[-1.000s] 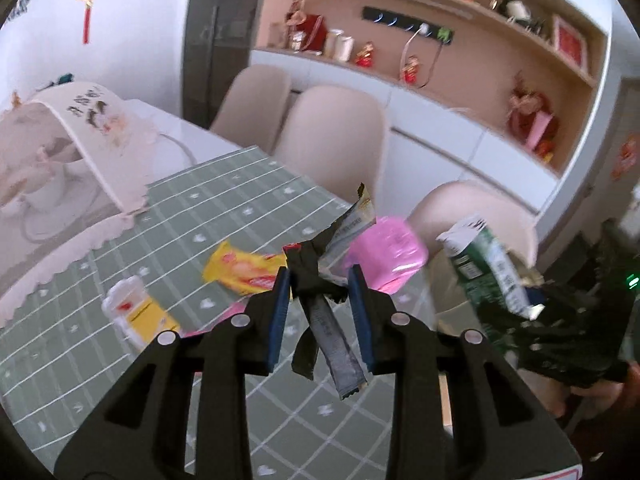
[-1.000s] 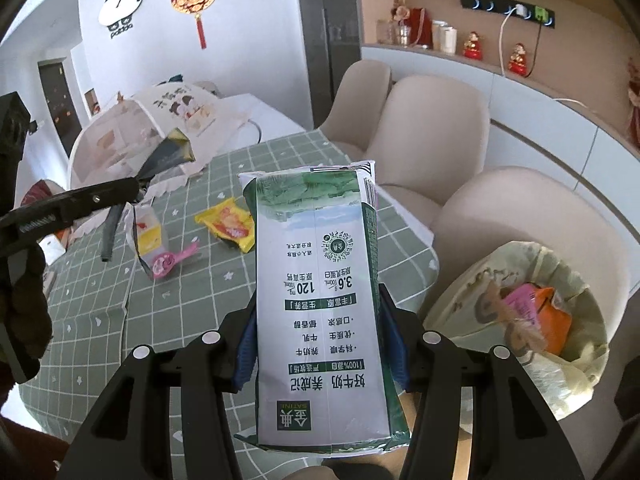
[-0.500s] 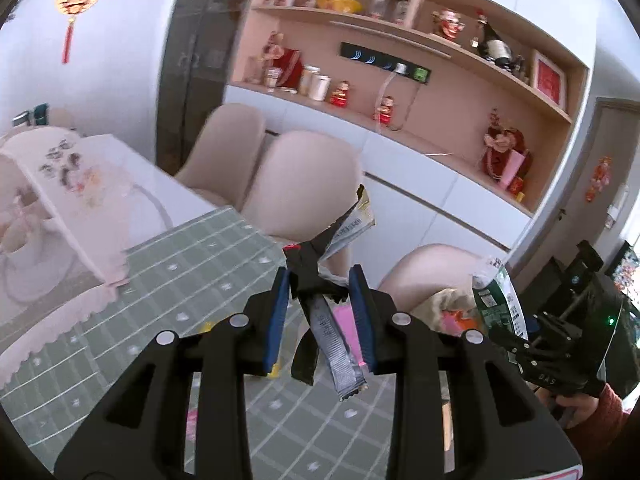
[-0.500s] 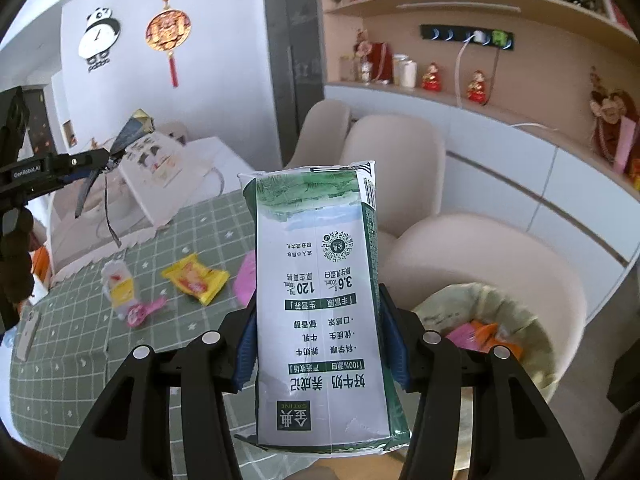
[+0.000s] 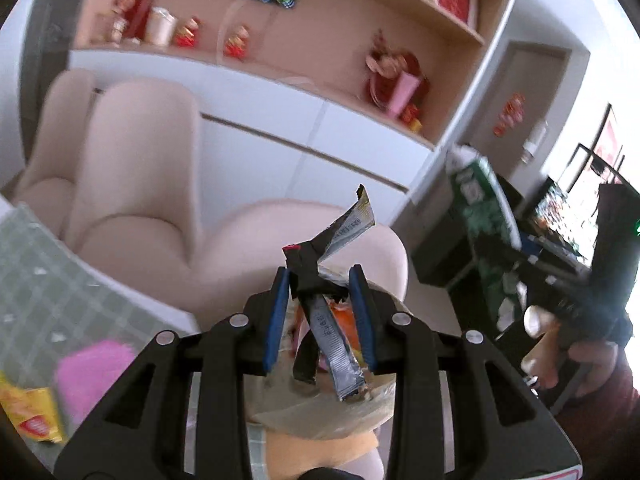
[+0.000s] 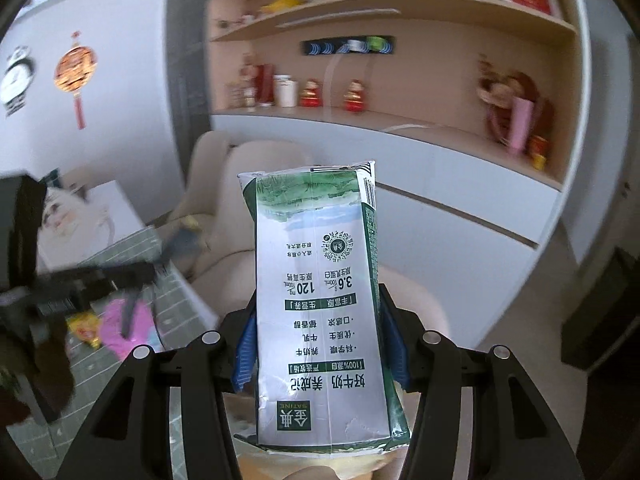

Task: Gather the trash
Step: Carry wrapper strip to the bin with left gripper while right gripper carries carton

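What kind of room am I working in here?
Most likely a home dining room: beige chairs drawn up to a table with a green checked cloth, and wall shelves of ornaments and cups above white cabinets.

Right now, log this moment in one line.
left gripper: shut on wrappers, over trash bag | right gripper: shut on milk carton

Beyond the jaws we note beige chairs, white cabinets, shelf figurines, red lantern ornament upper left.
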